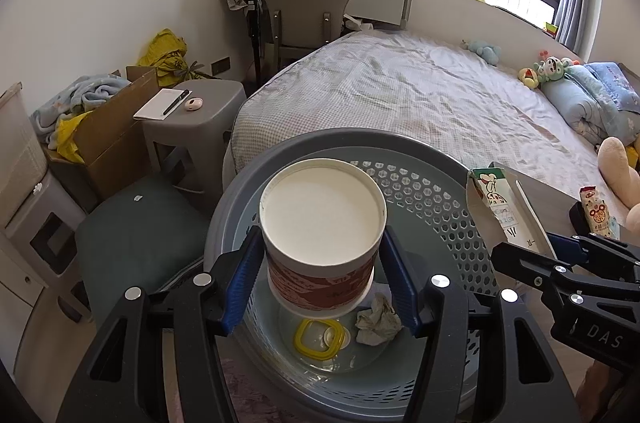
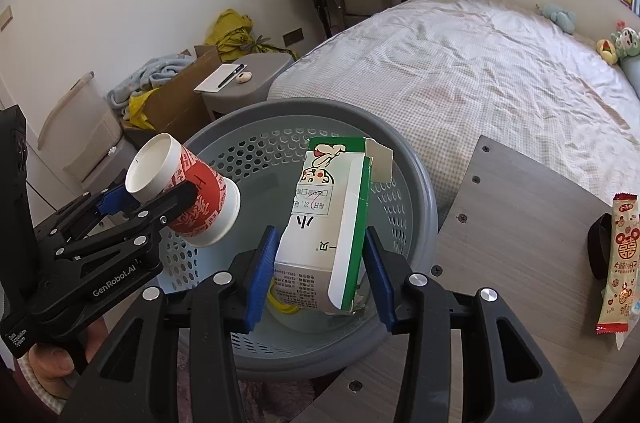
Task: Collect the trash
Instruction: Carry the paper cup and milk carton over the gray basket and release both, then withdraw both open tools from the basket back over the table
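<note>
Paper cup (image 1: 320,223) clamped in the left gripper (image 1: 320,287) and carton (image 2: 328,223) clamped in the right gripper (image 2: 320,279) both hang directly above the open bin (image 1: 420,183).

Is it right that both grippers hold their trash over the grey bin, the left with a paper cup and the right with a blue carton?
Nearly. The right gripper holds a green and white carton, not a blue one; the right wrist view shows it. The left gripper does hold the paper cup, both over the grey bin.
</note>
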Motion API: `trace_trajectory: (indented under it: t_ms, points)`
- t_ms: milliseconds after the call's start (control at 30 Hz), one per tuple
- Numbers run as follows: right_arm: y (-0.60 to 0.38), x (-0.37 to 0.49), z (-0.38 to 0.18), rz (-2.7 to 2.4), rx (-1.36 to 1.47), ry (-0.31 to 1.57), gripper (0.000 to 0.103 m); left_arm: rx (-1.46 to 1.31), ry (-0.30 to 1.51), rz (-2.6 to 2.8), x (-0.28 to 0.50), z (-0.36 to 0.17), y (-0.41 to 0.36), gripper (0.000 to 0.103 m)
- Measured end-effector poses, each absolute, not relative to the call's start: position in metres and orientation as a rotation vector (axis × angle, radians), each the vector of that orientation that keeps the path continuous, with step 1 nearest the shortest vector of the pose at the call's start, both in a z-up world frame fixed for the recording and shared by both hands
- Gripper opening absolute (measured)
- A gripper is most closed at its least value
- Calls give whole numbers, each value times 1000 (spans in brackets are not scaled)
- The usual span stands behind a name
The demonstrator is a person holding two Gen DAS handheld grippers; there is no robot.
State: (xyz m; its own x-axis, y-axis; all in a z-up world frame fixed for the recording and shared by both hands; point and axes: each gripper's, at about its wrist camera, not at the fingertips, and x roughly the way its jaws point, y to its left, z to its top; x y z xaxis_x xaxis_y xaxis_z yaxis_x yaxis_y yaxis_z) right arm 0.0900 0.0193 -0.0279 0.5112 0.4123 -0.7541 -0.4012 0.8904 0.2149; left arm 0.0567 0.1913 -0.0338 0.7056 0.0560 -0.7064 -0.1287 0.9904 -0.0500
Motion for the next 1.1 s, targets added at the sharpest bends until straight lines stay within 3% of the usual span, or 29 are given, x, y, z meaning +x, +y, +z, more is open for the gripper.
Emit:
trace_trajectory:
  t_ms: [100,233,1100]
  points:
    - [18,90,-26,487,15,900,47,-103,779,105,56,-32,193,57]
    - [14,88,-20,490,25,875,60,-105,770,119,53,-29,193,70]
    - [8,79,-22,476,23,871,69,-110,778,174,41,-22,195,76]
